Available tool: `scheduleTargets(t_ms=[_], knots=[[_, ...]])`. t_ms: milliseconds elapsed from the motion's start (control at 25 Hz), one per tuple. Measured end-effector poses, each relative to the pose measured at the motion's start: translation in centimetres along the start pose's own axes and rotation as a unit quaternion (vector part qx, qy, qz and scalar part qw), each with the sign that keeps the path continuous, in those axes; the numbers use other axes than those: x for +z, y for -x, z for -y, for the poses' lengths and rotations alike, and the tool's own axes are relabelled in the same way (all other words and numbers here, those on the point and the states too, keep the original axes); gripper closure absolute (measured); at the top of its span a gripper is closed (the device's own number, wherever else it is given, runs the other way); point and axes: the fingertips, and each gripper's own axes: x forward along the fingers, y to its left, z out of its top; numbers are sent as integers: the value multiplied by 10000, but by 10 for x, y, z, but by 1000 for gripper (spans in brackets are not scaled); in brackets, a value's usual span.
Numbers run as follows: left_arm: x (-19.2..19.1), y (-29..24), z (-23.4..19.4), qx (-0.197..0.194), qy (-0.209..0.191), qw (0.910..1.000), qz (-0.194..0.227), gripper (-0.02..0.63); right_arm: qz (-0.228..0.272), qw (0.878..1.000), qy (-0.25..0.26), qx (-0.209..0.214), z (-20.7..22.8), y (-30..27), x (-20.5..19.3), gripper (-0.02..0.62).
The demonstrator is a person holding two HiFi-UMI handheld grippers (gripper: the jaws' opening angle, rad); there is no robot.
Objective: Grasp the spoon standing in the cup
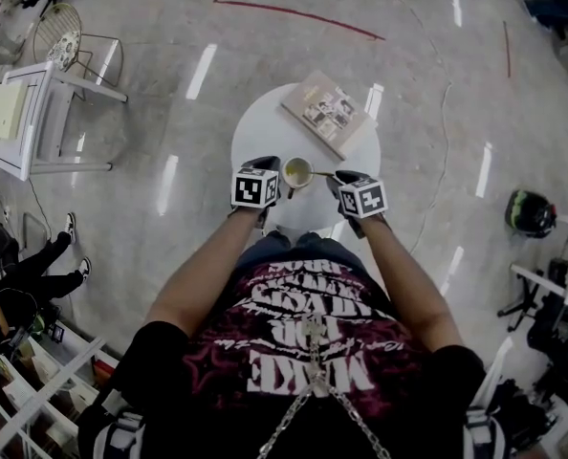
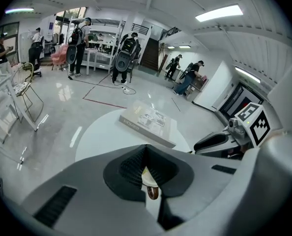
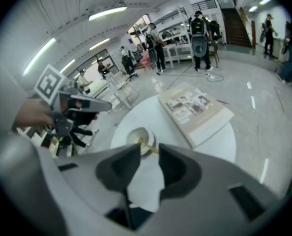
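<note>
A cream cup (image 1: 296,172) stands on the near side of the round white table (image 1: 257,130). A gold spoon (image 1: 322,174) rests in it, handle leaning right over the rim. My left gripper (image 1: 276,191) is at the cup's left and shut on the cup; in the left gripper view a bit of cream rim and the brown handle (image 2: 152,192) show between its pads. My right gripper (image 1: 338,182) is open at the spoon's handle end. In the right gripper view the cup (image 3: 139,139) and spoon handle (image 3: 150,147) lie just ahead of the gap between the jaws.
A book (image 1: 329,113) lies on the table's far right part. On the floor to the left are a white stand (image 1: 35,113) and a wire chair (image 1: 64,41), with a helmet (image 1: 531,213) to the right. A seated person's legs (image 1: 35,261) are at the left edge.
</note>
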Motion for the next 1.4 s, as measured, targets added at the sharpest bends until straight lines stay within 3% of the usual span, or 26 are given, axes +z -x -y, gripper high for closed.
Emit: scheduleTargets(t_ms=[360, 840, 1000, 1400], knots=[[-13, 1, 7, -40, -131, 9998, -107, 581, 82, 9998, -142, -60, 11, -8, -1, 479], [-24, 8, 6, -13, -286, 9994, -199, 581, -188, 9998, -45, -94, 13, -31, -10, 475], [-22, 13, 3, -10, -289, 9994, -172, 581, -210, 9997, 85, -113, 6, -27, -10, 535], [-19, 18, 0, -49, -258, 9996, -56, 581, -237, 9984, 504, 3, -14, -17, -12, 558]])
